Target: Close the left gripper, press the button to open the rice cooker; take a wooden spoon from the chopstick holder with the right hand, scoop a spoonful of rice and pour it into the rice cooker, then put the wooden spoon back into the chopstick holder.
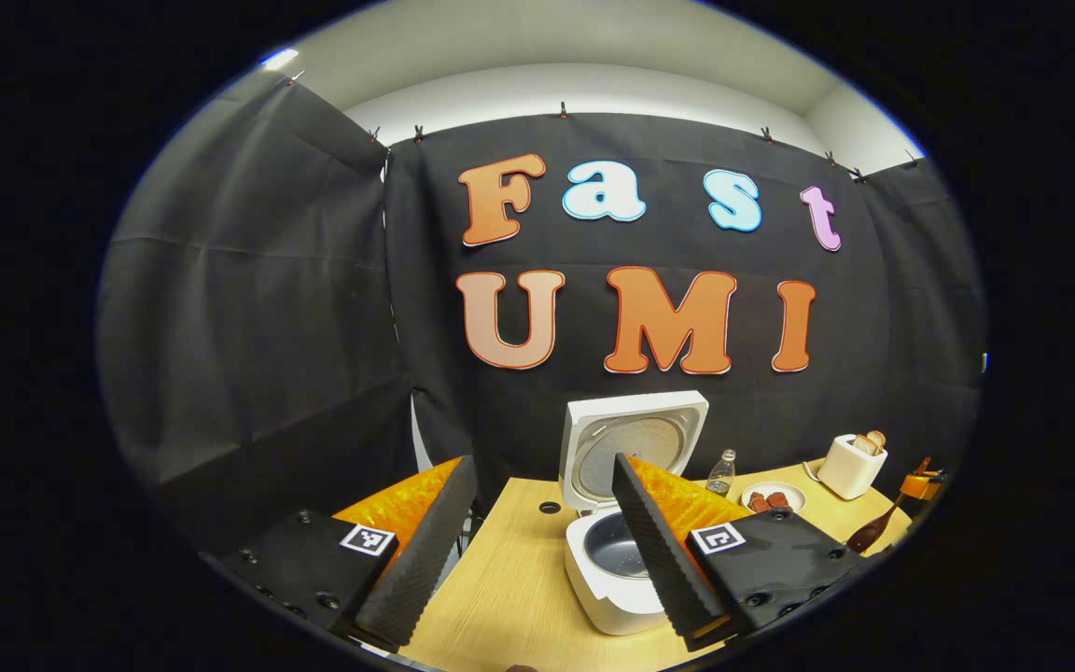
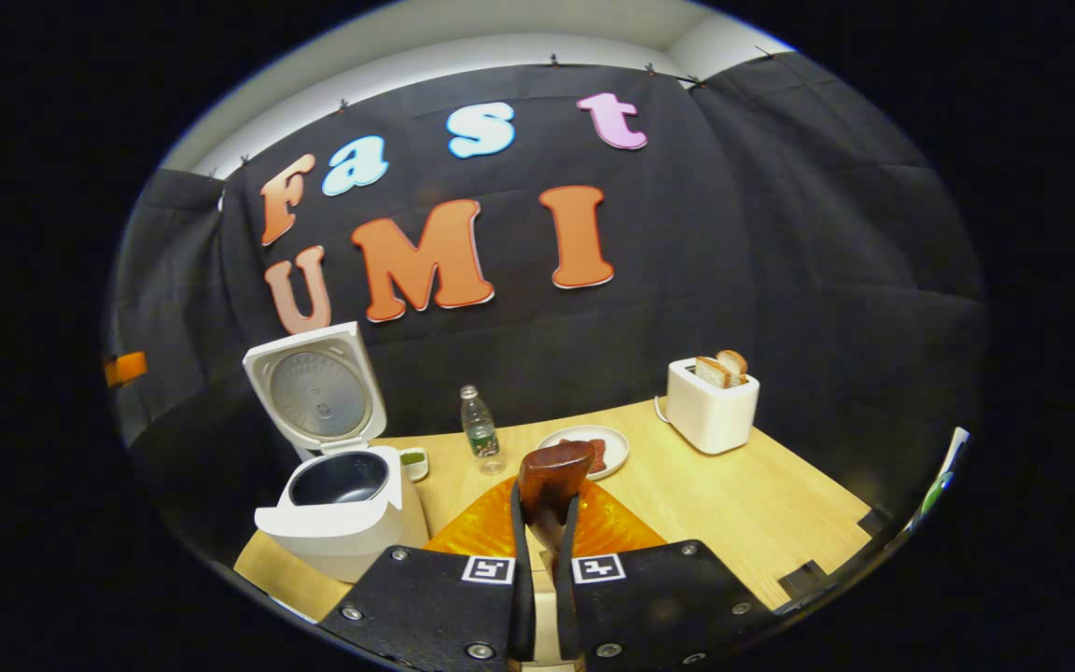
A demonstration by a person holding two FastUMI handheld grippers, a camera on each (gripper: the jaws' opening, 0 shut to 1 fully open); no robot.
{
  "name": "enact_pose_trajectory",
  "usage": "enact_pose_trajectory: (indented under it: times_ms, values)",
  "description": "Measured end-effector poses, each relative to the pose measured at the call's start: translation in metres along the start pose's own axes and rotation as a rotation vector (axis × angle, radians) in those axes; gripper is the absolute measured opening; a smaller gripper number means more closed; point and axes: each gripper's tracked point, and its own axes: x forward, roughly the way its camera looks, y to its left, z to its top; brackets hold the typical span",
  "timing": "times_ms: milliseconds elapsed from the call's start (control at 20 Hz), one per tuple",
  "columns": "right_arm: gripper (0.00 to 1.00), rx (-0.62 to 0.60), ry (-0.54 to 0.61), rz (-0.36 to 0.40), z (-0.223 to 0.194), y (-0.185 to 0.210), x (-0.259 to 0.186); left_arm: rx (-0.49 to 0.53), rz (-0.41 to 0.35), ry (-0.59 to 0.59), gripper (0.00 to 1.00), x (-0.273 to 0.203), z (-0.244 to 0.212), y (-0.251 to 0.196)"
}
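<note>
Wooden spoon [image 2: 551, 481] sits pinched tight in the right claw [image 2: 543, 560]; keep it level. Left claw [image 1: 537, 532] gapes wide by the rice cooker [image 1: 607, 560].

Right gripper view, non-task items. Light wooden surface [image 2: 743, 504] spans the lower middle and lower right of the frame. White toaster [image 2: 711, 407] stands right of centre near the back edge, two bread slices [image 2: 722, 368] upright in its slots. Clear plastic bottle [image 2: 480, 431] upright at centre. White plate [image 2: 614, 446] sits just right of the bottle, carrying reddish-brown pieces; contents unclear. Small dish with something green [image 2: 413, 459] lies left of the bottle.

Left gripper view: toaster [image 1: 851, 465] at lower right, plate [image 1: 774, 495] to its left, bottle [image 1: 722, 473] further left. Round hole [image 1: 549, 508] in the surface, lower centre.
</note>
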Motion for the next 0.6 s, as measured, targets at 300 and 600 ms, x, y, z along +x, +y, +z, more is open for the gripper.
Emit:
enact_pose_trajectory:
  times_ms: [300, 600]
  values:
    - [0.08, -0.148, 0.103, 0.0, -0.08, 0.015, 0.02, 0.034, 0.027, 0.006, 0.96, -0.007, -0.003, 0.022]
    - [0.08, -0.194, 0.155, -0.036, -0.119, 0.015, 0.021, 0.064, 0.043, 0.023, 0.99, -0.004, -0.013, 0.031]
